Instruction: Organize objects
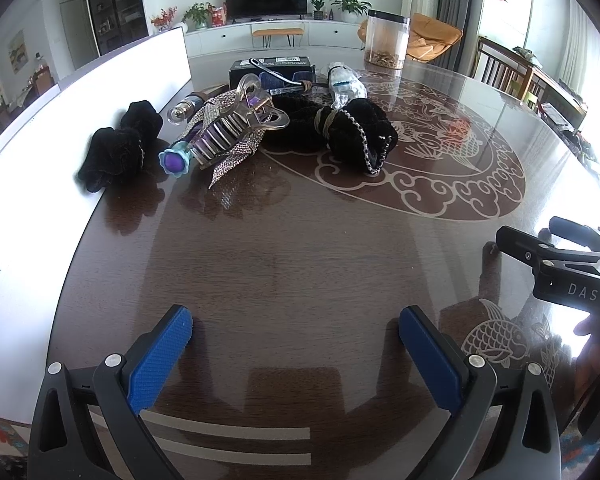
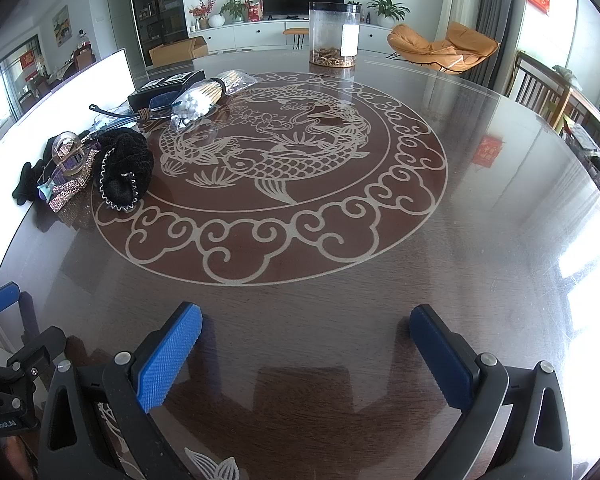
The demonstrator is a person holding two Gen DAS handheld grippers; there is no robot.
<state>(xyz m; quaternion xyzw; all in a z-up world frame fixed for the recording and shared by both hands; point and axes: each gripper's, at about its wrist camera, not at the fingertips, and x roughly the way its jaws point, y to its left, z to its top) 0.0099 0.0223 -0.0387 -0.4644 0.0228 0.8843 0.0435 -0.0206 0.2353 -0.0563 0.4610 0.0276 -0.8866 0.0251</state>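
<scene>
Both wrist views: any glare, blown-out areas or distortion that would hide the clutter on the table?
Left wrist view: the white panel is blown out, the black scrunchie keeps little texture, and the hair claw stays sharp. Right wrist view: window glare washes the table at right, away from the pile. Both views: strong fisheye bending at the edges.

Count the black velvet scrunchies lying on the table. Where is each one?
3 that I can tell. One lies far left beside the white board, one sits behind the clear hair claw, and one with chain trim lies right of it. The pile may hide more.
</scene>
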